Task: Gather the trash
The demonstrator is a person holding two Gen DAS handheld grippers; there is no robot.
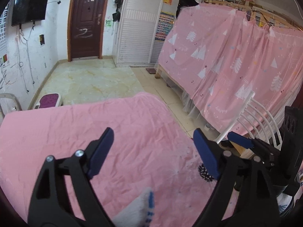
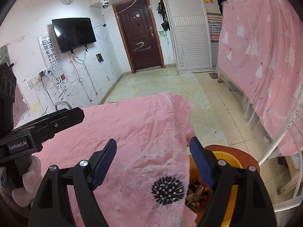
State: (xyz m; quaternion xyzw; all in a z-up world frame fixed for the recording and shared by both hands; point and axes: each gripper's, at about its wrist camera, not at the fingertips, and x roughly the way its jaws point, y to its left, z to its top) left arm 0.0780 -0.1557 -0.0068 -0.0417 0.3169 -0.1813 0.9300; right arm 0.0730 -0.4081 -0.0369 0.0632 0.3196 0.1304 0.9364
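Observation:
A table under a pink cloth (image 1: pixel 94 132) fills the foreground of both views (image 2: pixel 132 128). My left gripper (image 1: pixel 153 141) is open and empty above the cloth. My right gripper (image 2: pixel 153 151) is open and empty over the cloth's right edge. Below that edge stands an orange and yellow bin (image 2: pixel 233 158) holding paper scraps and wrappers (image 2: pixel 197 194). The right gripper also shows at the right of the left wrist view (image 1: pixel 240 141), and the left gripper's body shows at the left of the right wrist view (image 2: pixel 47 123). No loose trash shows on the cloth.
A white chair (image 1: pixel 255 119) stands right of the table. A bunk bed draped in a pink sheet (image 1: pixel 227 56) lines the right side. A purple step stool (image 1: pixel 50 100) and a white chair (image 1: pixel 7 102) sit left. A brown door (image 2: pixel 140 36) is at the back.

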